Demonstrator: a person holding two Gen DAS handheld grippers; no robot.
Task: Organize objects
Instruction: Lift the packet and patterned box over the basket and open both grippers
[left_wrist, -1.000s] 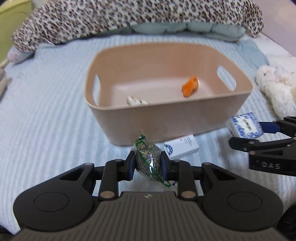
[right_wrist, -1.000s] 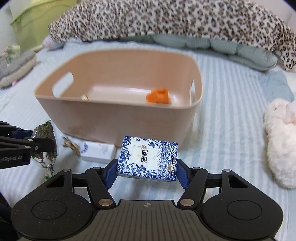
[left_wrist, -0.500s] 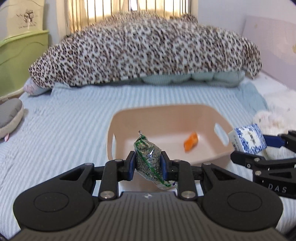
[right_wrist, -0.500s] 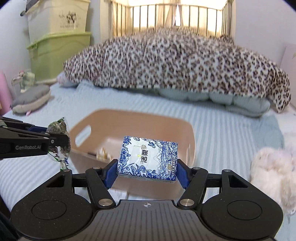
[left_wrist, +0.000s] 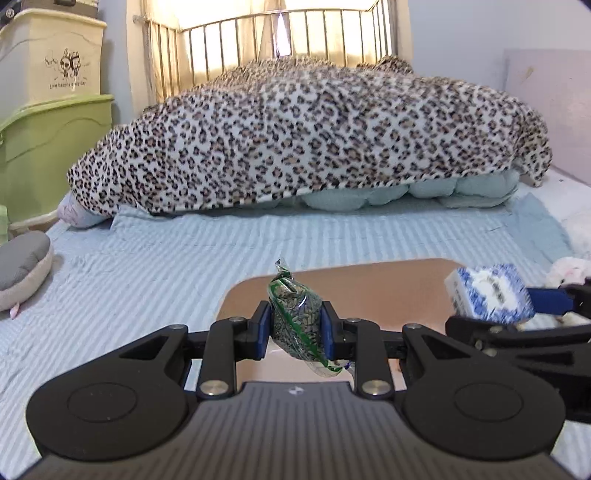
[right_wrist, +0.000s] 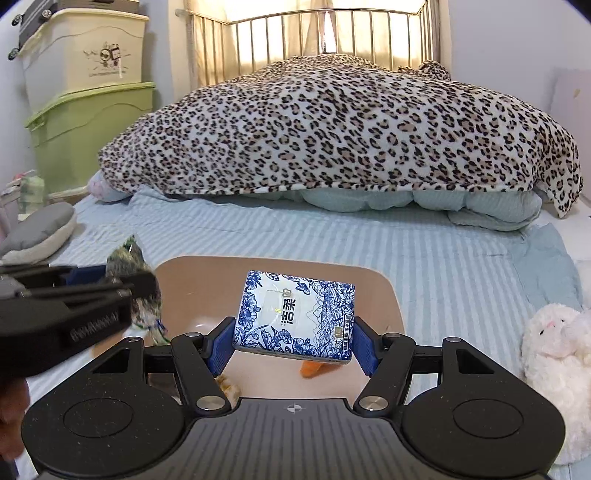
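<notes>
My left gripper (left_wrist: 295, 330) is shut on a clear green-edged packet of seeds (left_wrist: 295, 319) and holds it above the near side of the beige plastic bin (left_wrist: 369, 280). My right gripper (right_wrist: 293, 341) is shut on a blue-and-white floral tissue pack (right_wrist: 295, 315), held above the same bin (right_wrist: 384, 295). In the bin lie an orange piece (right_wrist: 314, 369) and a small pale object (right_wrist: 229, 386). The right gripper with the tissue pack (left_wrist: 487, 295) shows at the right of the left wrist view. The left gripper with the packet (right_wrist: 135, 280) shows at the left of the right wrist view.
The bin sits on a blue striped bedsheet (right_wrist: 424, 251). A leopard-print blanket (right_wrist: 332, 133) lies across the far end. A white plush toy (right_wrist: 554, 347) lies right of the bin, a grey cushion (left_wrist: 22, 266) at the left. Green and cream storage boxes (right_wrist: 92, 110) stand beyond the bed.
Both grippers have risen and moved forward over the bin with their loads. The view has tilted up, so the bin now sits low and the white box on the sheet is out of sight.
</notes>
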